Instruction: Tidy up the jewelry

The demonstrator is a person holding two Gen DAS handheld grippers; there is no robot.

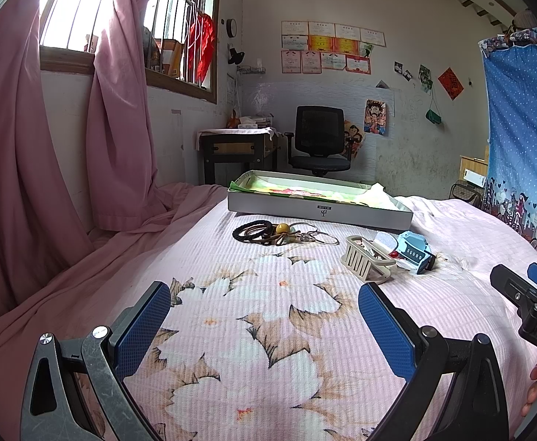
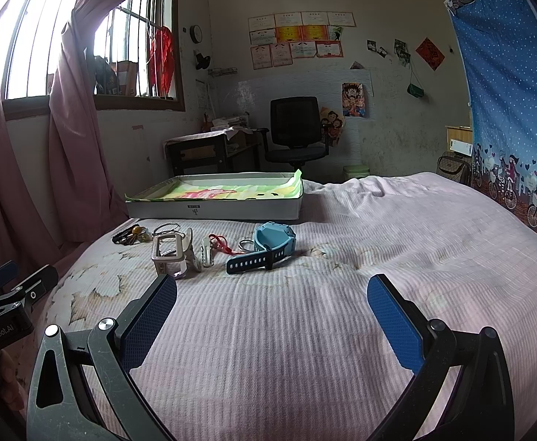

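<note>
Jewelry lies in a row on the bed in front of a shallow white box (image 1: 316,212) (image 2: 213,214) lined with green paper. At the left are black and brown hair ties (image 1: 253,232) (image 2: 126,237), a yellow bead (image 1: 283,227) and thin silver bangles (image 1: 321,237) (image 2: 167,228). A cream holder (image 1: 365,260) (image 2: 171,253) lies further right, then a red cord (image 2: 222,244) and a blue watch (image 1: 413,251) (image 2: 268,248). My left gripper (image 1: 264,303) is open, short of the items. My right gripper (image 2: 272,296) is open too, near the watch. Neither holds anything.
A pink floral bedspread (image 1: 261,330) (image 2: 378,257) covers the bed. Pink curtains (image 1: 29,147) hang at the left by the window. A black office chair (image 1: 318,139) (image 2: 296,128) and a desk (image 1: 231,147) stand behind the box. A blue dotted curtain (image 1: 522,128) (image 2: 514,92) hangs at the right.
</note>
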